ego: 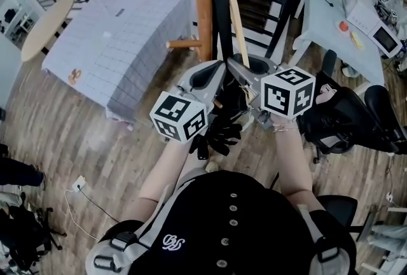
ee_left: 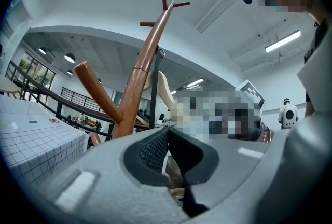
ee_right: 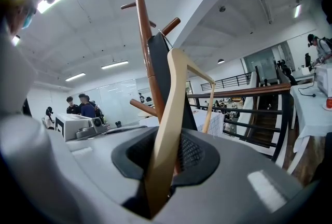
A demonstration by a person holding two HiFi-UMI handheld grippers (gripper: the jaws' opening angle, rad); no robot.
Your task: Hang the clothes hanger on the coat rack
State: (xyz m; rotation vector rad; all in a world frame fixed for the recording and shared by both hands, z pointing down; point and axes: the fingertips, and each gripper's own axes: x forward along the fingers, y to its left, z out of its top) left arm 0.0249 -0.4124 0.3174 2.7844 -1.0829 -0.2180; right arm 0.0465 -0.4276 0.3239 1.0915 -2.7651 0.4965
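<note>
Right gripper view shows the wooden hanger (ee_right: 174, 88) pinched between the jaws of my right gripper (ee_right: 167, 162). Its arm rises toward 12 o'clock and its metal hook sits up by the coat rack (ee_right: 144, 46), just under a peg at 1 o'clock; whether it rests there I cannot tell. A black strip (ee_right: 157, 62) hangs between hanger and pole. My left gripper (ee_left: 166, 134) has its jaws pressed together at the tips, the rack at its 11 o'clock. In the head view, a checked table (ego: 127, 38) stands at 10 o'clock.
</note>
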